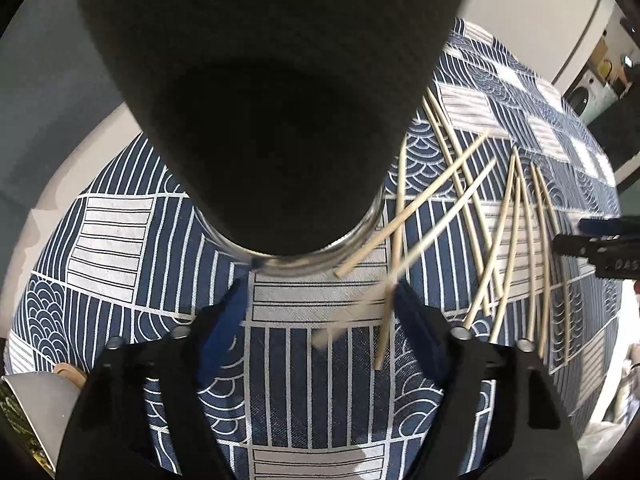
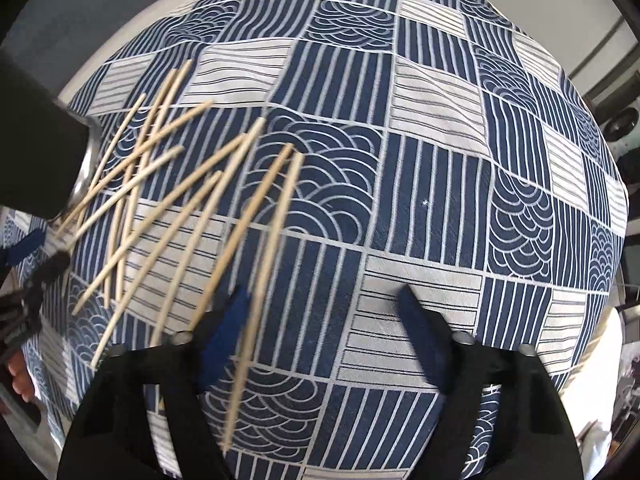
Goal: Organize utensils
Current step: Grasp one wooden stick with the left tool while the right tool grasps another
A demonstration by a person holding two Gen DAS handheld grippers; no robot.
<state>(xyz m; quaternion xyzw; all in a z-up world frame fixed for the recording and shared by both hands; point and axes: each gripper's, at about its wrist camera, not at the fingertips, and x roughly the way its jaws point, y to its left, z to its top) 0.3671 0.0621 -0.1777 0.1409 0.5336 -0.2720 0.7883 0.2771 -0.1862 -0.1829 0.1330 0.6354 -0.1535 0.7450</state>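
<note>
On the patterned desk: label lines run from the left side to the right.

Far left: a grey cup (image 1: 28,404) sits at the desk edge, clear of the work.

Holder: a tall dark holder (image 1: 256,120) with a shiny metal rim at its foot stands just ahead of the left gripper; its top is out of view.

Left gripper (image 1: 320,304): jaws partly apart and released; nothing is pinched. Blurred chopstick ends lie between and just past its blue pads (image 1: 224,320), with 1 stick against the right pad.

Chopsticks (image 1: 500,232): a loose, crossed scatter of bamboo sticks lies flat on the cloth (image 1: 120,240), from beside the holder out to the right. I cannot count them reliably.

Right gripper (image 2: 324,312): points down at the desk, jaws partly apart, gripping nothing. 1 blurred chopstick (image 2: 260,280) runs past its left pad (image 2: 232,320); I cannot tell if they touch.

Step in hand, my judgement: picking sticks off the pile for the holder.

Doing it well: take 1 or 2 sticks lying free on top, not ones pinned under crossings. Set the pads square across the stick near its thicker end, close firmly, and lift before tilting it upright.

Risk: thin round sticks may roll or swing in the pads and knock the holder.
</note>
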